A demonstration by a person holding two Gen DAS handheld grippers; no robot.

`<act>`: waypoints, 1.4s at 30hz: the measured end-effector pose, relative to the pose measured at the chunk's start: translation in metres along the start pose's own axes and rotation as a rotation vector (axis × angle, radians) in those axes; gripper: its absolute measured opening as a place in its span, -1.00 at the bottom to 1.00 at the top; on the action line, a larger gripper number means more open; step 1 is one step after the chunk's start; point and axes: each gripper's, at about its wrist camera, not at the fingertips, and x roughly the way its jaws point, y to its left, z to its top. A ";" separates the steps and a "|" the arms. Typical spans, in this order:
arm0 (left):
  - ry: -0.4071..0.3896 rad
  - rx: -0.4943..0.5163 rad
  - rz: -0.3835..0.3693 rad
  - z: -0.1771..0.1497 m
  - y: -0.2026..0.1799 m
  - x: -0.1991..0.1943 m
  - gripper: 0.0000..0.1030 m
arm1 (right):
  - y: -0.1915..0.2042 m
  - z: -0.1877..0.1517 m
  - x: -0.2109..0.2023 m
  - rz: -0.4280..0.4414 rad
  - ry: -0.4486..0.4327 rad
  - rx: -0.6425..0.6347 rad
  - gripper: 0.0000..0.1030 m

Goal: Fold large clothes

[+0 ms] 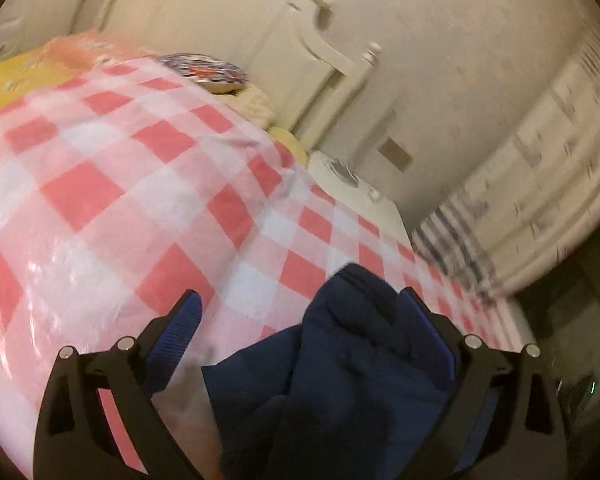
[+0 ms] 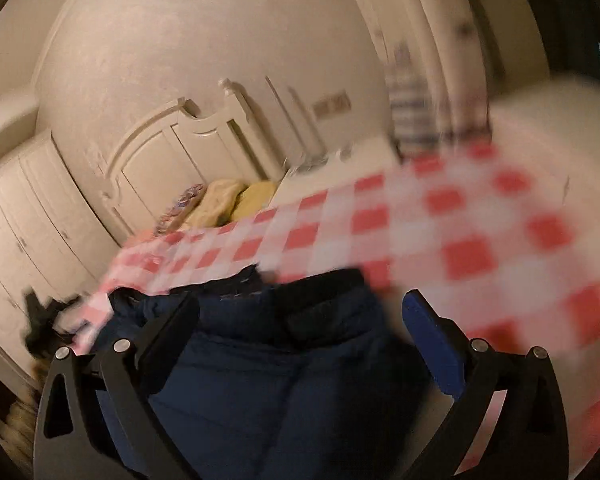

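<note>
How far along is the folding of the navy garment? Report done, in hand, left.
Done: the navy garment is laid on the red-checked cover, bunched double near the left gripper.
In hand: nothing; both the left gripper and the right gripper stand open, fabric loose between their fingers.
Left: no tidy folded shape shows; blur hides details.

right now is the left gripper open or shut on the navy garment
Open: the left gripper has its fingers spread wide, the navy garment bunched loosely between them.

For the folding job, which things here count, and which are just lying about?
Job:
navy padded jacket
left tongs, open over it
right tongs, open over it
checked cover it lies on

Lying about:
pillows
patterned cushion
headboard
curtain
</note>
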 end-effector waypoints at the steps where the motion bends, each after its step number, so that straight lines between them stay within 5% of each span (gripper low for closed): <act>1: 0.033 0.044 -0.014 -0.001 -0.006 0.005 0.88 | -0.003 0.001 0.005 -0.021 0.038 -0.007 0.90; 6: 0.179 0.242 -0.020 -0.012 -0.052 0.044 0.88 | -0.005 -0.007 0.039 -0.031 0.163 -0.036 0.86; 8: 0.222 0.318 -0.007 -0.019 -0.068 0.060 0.74 | -0.001 -0.014 0.052 -0.038 0.222 -0.077 0.75; 9: 0.241 0.359 0.008 -0.022 -0.075 0.067 0.55 | 0.001 -0.019 0.059 -0.048 0.251 -0.106 0.69; 11: 0.252 0.383 0.071 -0.026 -0.078 0.075 -0.82 | 0.006 -0.023 0.064 -0.047 0.274 -0.140 0.11; 12: 0.237 0.353 0.058 -0.023 -0.074 0.072 -0.83 | 0.007 -0.023 0.063 -0.048 0.263 -0.148 0.01; 14: 0.168 0.298 -0.038 -0.016 -0.068 0.053 -0.90 | 0.012 -0.020 0.047 -0.041 0.191 -0.162 -0.53; 17: 0.117 0.212 -0.112 0.001 -0.063 0.038 -0.91 | 0.020 -0.007 0.020 -0.012 0.096 -0.162 -0.62; 22: 0.058 0.162 -0.082 0.025 -0.074 0.038 -0.91 | 0.039 0.024 0.012 -0.043 0.006 -0.170 -0.64; 25: 0.104 0.139 0.000 0.028 -0.070 0.065 -0.90 | 0.037 0.034 0.039 -0.096 0.046 -0.138 -0.64; 28: 0.188 0.190 0.162 0.009 -0.061 0.105 -0.76 | 0.029 0.025 0.084 -0.174 0.161 -0.139 -0.63; 31: 0.270 0.116 0.192 0.002 -0.040 0.122 -0.44 | 0.015 0.003 0.124 -0.251 0.308 -0.128 -0.50; 33: 0.209 0.078 0.216 0.009 -0.032 0.104 0.19 | 0.007 0.002 0.119 -0.236 0.306 -0.086 -0.47; 34: 0.180 0.074 0.217 0.012 -0.030 0.095 0.51 | 0.004 0.003 0.114 -0.222 0.305 -0.065 -0.45; 39: 0.137 0.114 0.023 0.009 -0.013 0.014 0.75 | -0.003 -0.002 0.034 -0.076 0.237 -0.045 -0.35; 40: 0.137 0.142 -0.008 0.000 -0.008 -0.006 0.82 | -0.003 -0.007 0.019 -0.053 0.227 -0.053 0.11; 41: 0.136 0.171 -0.022 -0.011 -0.005 -0.024 0.87 | -0.006 -0.016 -0.002 -0.032 0.210 -0.059 0.91; 42: 0.138 0.192 -0.032 -0.020 -0.004 -0.034 0.89 | -0.009 -0.028 -0.023 -0.027 0.170 -0.064 0.91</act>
